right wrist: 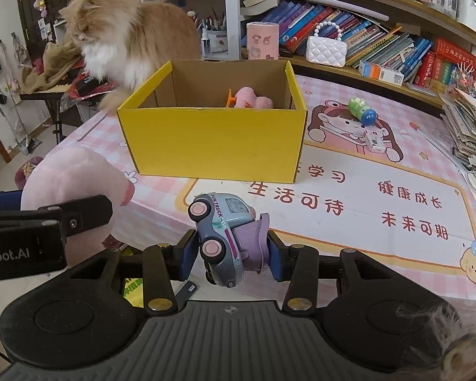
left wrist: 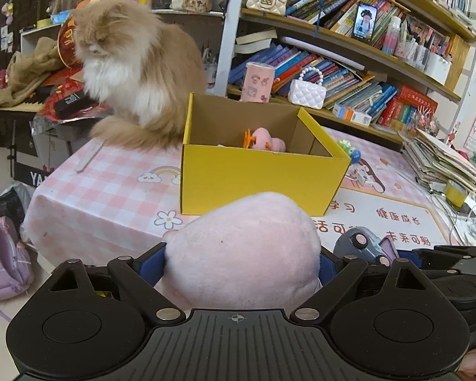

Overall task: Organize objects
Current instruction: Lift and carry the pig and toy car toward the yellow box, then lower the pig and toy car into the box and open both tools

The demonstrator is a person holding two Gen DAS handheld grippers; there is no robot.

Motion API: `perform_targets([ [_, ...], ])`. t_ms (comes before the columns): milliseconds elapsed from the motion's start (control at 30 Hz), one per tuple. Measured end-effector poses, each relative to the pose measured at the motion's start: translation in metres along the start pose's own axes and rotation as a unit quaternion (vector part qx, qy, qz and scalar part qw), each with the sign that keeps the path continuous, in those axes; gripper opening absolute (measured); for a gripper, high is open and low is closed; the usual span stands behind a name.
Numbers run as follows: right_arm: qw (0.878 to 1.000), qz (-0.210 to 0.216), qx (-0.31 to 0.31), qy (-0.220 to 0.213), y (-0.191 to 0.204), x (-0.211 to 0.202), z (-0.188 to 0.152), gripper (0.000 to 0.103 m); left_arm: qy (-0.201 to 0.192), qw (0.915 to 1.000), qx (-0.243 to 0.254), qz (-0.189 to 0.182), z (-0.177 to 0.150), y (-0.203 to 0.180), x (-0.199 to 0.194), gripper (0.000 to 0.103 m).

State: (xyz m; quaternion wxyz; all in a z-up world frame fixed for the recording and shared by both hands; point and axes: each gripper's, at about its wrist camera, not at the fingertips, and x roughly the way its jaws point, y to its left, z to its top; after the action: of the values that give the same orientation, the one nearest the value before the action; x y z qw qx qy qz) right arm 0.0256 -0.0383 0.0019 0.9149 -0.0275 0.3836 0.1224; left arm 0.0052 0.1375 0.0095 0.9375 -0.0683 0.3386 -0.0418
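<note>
My left gripper (left wrist: pixel 242 262) has its jaws spread wide around a big pink plush (left wrist: pixel 242 250), blue pads pressed into both sides. My right gripper (right wrist: pixel 233 255) pinches a small grey-blue toy truck (right wrist: pixel 220 238), tilted nose-down, held above the near table edge. Ahead on the table (right wrist: pixel 349 190), covered in a pink checked cloth with a cartoon mat, sits an open yellow box (right wrist: pixel 212 143); a smaller pink plush (right wrist: pixel 254 100) lies inside it. A fluffy ginger-and-white cat (left wrist: pixel 136 70) sits at the far left corner, just beside the box. Right of the box: a green-and-blue toy (right wrist: pixel 361 111). Behind, crowded bookshelves (left wrist: pixel 349 73) and a white quilted purse (left wrist: pixel 306 92). Stacked papers (left wrist: pixel 441 158) at right.
</note>
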Motion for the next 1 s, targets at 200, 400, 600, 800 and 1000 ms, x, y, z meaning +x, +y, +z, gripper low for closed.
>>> perform_targets([
  [200,1.0,0.01,-0.003,0.002,-0.001,0.016,0.011,0.043,0.001,0.9999,-0.003,0.014,0.009,0.002,0.013,0.092],
  [400,0.999,0.022,-0.015,-0.026,-0.005,0.033,0.04,0.043,-0.032,0.9992,-0.013,0.022,0.035,0.005,0.027,0.092],
  [600,0.994,0.027,-0.031,-0.099,-0.013,0.045,0.086,0.043,-0.079,0.9966,-0.012,0.022,0.08,-0.003,0.046,0.092],
  [800,0.992,0.023,-0.054,-0.112,-0.022,0.086,0.129,0.043,-0.079,0.9963,0.001,0.035,0.122,-0.01,0.092,0.092],
  [1000,0.995,0.022,-0.069,-0.067,-0.032,0.14,0.14,0.043,-0.033,0.9978,0.012,0.056,0.136,-0.012,0.146,0.092],
])
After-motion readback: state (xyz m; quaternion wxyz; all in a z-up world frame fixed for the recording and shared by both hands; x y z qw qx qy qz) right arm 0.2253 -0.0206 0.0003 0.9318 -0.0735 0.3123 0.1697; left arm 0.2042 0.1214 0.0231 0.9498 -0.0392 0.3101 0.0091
